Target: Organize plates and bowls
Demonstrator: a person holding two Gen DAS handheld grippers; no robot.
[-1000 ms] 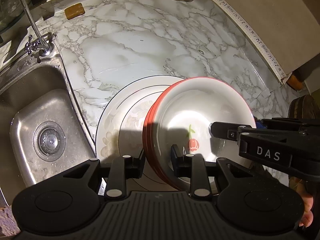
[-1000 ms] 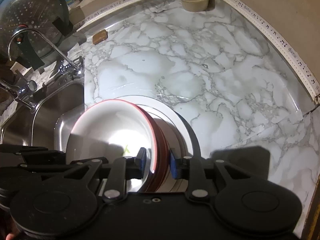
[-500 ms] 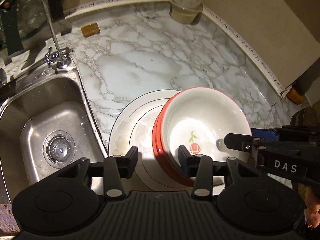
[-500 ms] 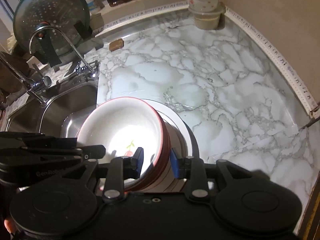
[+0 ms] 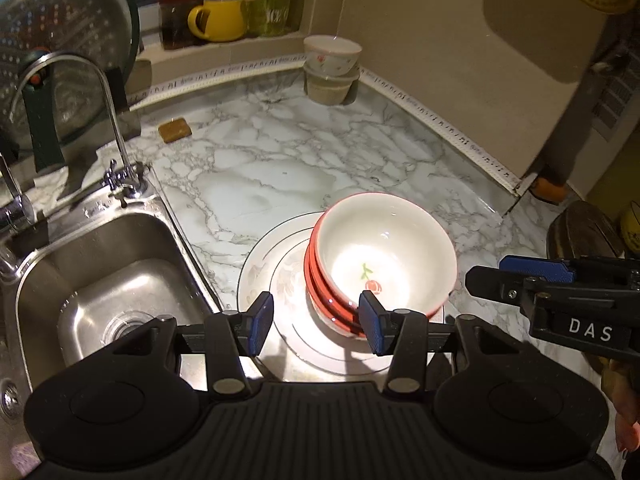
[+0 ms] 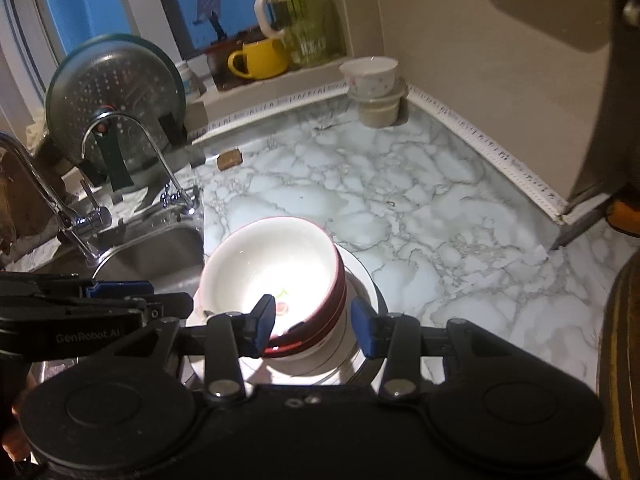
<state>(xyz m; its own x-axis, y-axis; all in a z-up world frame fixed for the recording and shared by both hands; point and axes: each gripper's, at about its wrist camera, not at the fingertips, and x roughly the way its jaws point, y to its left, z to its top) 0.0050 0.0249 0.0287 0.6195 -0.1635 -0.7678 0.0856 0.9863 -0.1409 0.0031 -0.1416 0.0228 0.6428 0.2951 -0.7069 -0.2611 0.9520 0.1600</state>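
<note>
While the stacked red-rimmed white ceramic bowls point(image 5: 380, 264) sit on the floral white plate point(image 5: 276, 276) on the marble worktop point(image 5: 280, 176), my left fingers point(image 5: 316, 322) stand spread and my right fingers point(image 6: 314, 326) are opening, both gripping nothing.

The right gripper point(image 6: 312, 326) hangs over a stack of red-rimmed bowls point(image 6: 272, 268) that sits on a white plate point(image 6: 360, 276) on the marble counter point(image 6: 400, 208). Its jaws are opening; the near rim of the stack lies between the blue pads, which do not press on it. The left gripper point(image 6: 176, 306) reaches in from the left edge, beside the bowls. A steel sink point(image 6: 152, 252) and tap point(image 6: 132, 136) lie to the left, a yellow mug point(image 6: 260, 64) on the sill, and two stacked bowls point(image 6: 374, 92) in the far corner.
</note>
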